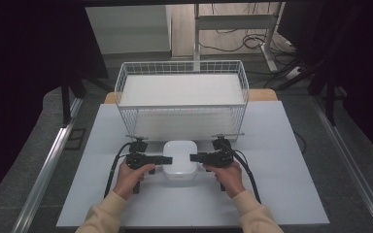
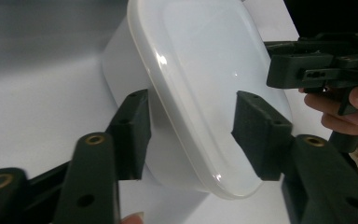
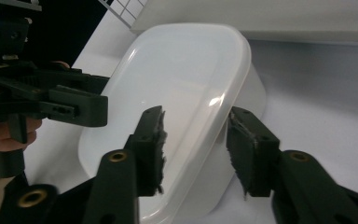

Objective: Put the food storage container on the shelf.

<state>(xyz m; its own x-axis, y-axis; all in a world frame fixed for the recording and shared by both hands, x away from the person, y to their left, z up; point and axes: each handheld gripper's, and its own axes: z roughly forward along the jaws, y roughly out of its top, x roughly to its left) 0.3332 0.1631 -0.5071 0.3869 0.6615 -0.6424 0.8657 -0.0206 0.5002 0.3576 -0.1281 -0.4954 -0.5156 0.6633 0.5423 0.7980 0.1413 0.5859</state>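
1. Nearest you, your two hands come in from six o'clock in the high view. The left gripper [image 1: 166,159] sits at nine o'clock of the white lidded container [image 1: 180,160], and the right gripper [image 1: 194,158] at three o'clock of it.
2. The container rests on the white surface [image 1: 281,170] just ahead of your hands, lid on, near the middle of the mat.
3. In the left gripper view, your left fingers [image 2: 133,128] stand wide, straddling the near rim of the lid; one pad is by the container's side wall and the other over the lid top. I cannot tell whether either pad touches yet.
4. In the right gripper view, your right fingers [image 3: 151,144] are likewise wide, set either side of the lid's edge, with a gap showing on the outer side. Nothing is clamped.
5. Judging from this, the approach is done and the grasp is not: both grippers are lined up on opposite ends, and closing on the rim is what remains, then whatever lift or transfer follows.
6. Farther off, at twelve o'clock of the container, the white wire basket [image 1: 182,68] stands near it. It looks like the likely destination, though that is only a guess.
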